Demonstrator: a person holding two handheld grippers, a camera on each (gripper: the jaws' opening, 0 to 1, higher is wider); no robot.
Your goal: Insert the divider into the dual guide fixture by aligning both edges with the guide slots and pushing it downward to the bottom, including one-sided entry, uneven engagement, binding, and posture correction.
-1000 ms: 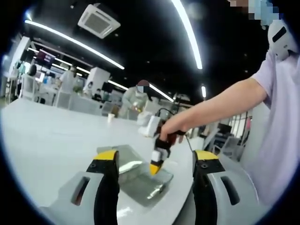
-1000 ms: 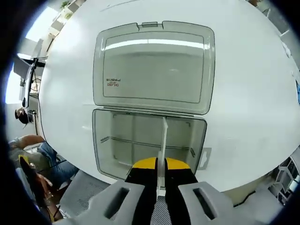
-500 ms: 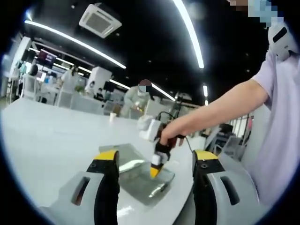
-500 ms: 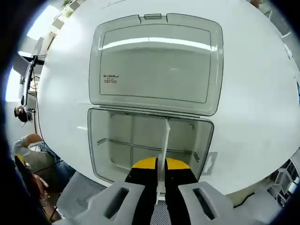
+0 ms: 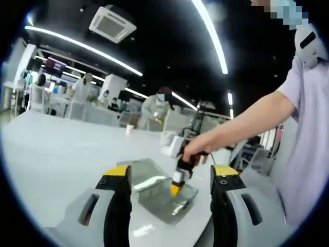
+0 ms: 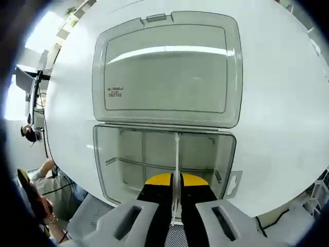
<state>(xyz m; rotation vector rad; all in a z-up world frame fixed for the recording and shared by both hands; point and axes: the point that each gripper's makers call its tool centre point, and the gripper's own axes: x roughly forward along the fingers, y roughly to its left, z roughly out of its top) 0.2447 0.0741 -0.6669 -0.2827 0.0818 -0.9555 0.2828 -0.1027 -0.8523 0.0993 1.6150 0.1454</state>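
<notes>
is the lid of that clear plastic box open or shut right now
Open. In the right gripper view the lid lies folded back flat on the table beyond the box, whose inside compartments are exposed.

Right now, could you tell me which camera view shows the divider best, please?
The right gripper view: the divider runs as a thin white strip from the right gripper into the open box. In the left gripper view, I cannot make the divider out.
</notes>
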